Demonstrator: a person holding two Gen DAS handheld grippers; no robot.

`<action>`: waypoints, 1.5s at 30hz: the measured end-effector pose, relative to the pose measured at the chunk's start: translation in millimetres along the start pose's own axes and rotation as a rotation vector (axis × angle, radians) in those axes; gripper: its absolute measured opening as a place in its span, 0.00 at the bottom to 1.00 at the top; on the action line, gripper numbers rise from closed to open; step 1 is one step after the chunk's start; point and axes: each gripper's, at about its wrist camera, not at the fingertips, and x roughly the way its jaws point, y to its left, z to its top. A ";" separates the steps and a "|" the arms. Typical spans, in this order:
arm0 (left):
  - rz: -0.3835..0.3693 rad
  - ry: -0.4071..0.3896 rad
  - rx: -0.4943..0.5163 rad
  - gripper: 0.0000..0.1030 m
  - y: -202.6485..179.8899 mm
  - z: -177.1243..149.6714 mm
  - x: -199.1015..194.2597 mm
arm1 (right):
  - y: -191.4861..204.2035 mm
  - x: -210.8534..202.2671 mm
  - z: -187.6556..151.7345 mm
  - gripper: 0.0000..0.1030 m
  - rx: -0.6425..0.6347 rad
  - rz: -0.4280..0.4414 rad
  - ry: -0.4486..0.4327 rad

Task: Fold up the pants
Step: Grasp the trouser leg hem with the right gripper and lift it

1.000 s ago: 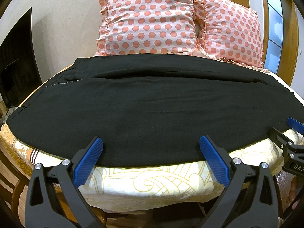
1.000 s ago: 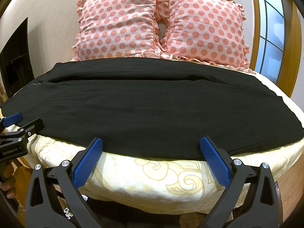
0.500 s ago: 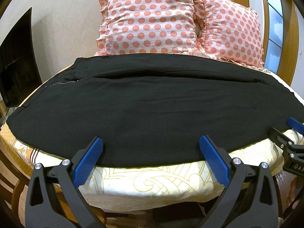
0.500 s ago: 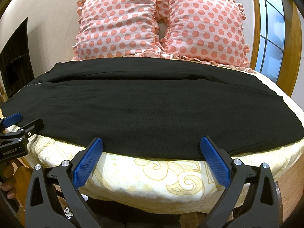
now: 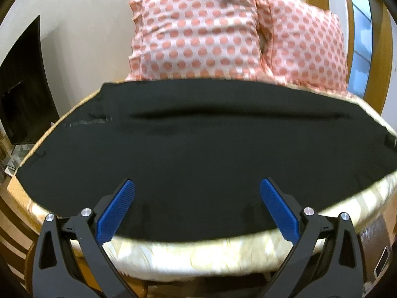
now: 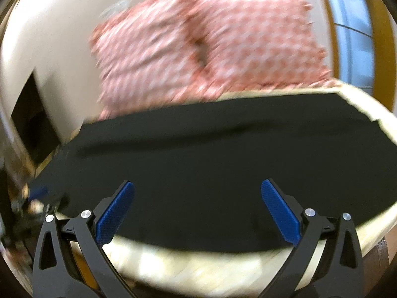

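Pants: the black fabric pants (image 5: 198,154) lie spread flat across the cream bed cover with the pale yellow scroll pattern (image 5: 198,255), their long side running left to right, their near edge close to the bed's front edge.
Left wrist view only: a faint line of light stitching (image 5: 86,122) shows on the pants at the left, and a long lengthwise crease (image 5: 235,114) in the middle; the dots on the two pink pillows with coral polka dots and frilled edges (image 5: 198,32) read clearly. The dark flat screen (image 5: 22,84) stands at the left wall.
Right wrist view only: everything is smeared by motion; the pants' right end (image 6: 347,114) shows as a slanted cut edge with bare bed cover beyond it, and a blurred blue and black shape at the far left edge (image 6: 39,193) is probably the other gripper.
Change since earlier: both cameras have come in closer over the pants' near edge, with the right view now tilted. The right gripper, seen earlier at the left view's right edge, has gone from there.
Left gripper (image 5: 197,208): blue-padded fingers (image 5: 116,213) spread wide, holding nothing, tips over the black cloth; contact cannot be told.
Right gripper (image 6: 197,209): fingers equally wide apart, empty, tips over the pants' near strip.
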 end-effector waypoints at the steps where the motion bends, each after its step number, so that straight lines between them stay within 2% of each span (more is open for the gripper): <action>1: -0.002 -0.009 -0.009 0.98 1.8 5.9 0.5 | -15.0 3.0 21.2 0.99 0.036 -0.045 -0.009; 3: -0.002 -0.033 -0.026 0.98 5.4 19.7 4.0 | -38.8 13.4 52.5 0.99 0.093 -0.109 -0.003; 5: 0.019 -0.050 -0.031 0.98 6.7 33.9 12.3 | -69.1 35.6 86.9 0.99 0.156 -0.223 0.026; 9: 0.034 -0.053 -0.023 0.98 3.7 54.9 30.8 | -124.6 87.5 130.4 0.99 0.238 -0.422 0.096; 11: 0.043 -0.055 -0.014 0.98 1.2 60.4 36.9 | -155.2 119.9 147.3 0.93 0.289 -0.510 0.133; 15: 0.060 -0.061 0.014 0.98 -2.6 65.5 49.3 | -199.4 174.5 168.8 0.83 0.368 -0.621 0.200; 17: 0.055 -0.050 0.020 0.98 -2.9 64.4 56.5 | -213.7 197.2 174.0 0.74 0.399 -0.661 0.231; 21: 0.022 -0.009 0.012 0.98 -1.4 63.1 67.9 | -233.6 229.7 178.8 0.70 0.455 -0.742 0.247; 23: 0.000 -0.003 -0.003 0.98 2.1 63.5 69.9 | -240.9 244.5 176.4 0.70 0.455 -0.785 0.276; 25: -0.019 0.021 -0.020 0.98 5.1 63.5 73.7 | -241.4 252.6 168.9 0.65 0.425 -0.814 0.307; 26: -0.026 0.035 -0.032 0.98 7.4 63.8 75.8 | -238.9 250.9 165.9 0.62 0.400 -0.825 0.286; 28: -0.049 0.064 -0.066 0.98 13.1 63.6 81.2 | -236.7 247.8 160.9 0.56 0.385 -0.810 0.269; 29: -0.057 0.075 -0.082 0.98 15.8 63.5 83.4 | -237.9 243.1 157.7 0.46 0.396 -0.808 0.261; 30: -0.062 0.082 -0.092 0.98 17.4 63.1 84.6 | -240.5 237.2 155.1 0.40 0.414 -0.792 0.246; 32: -0.079 0.098 -0.134 0.98 23.5 60.2 88.1 | -246.2 226.5 153.8 0.23 0.457 -0.742 0.220; 35: -0.094 0.110 -0.164 0.98 28.5 59.3 90.0 | -254.8 205.4 145.9 0.06 0.557 -0.604 0.158; 37: -0.097 0.112 -0.174 0.98 29.9 58.9 90.1 | -253.7 184.4 142.2 0.04 0.576 -0.525 0.090; 41: -0.100 0.111 -0.178 0.98 30.8 58.8 89.3 | -235.8 132.8 136.5 0.03 0.530 -0.412 -0.057; 45: -0.096 0.115 -0.180 0.98 30.3 59.3 89.4 | -217.7 75.1 120.7 0.03 0.533 -0.312 -0.151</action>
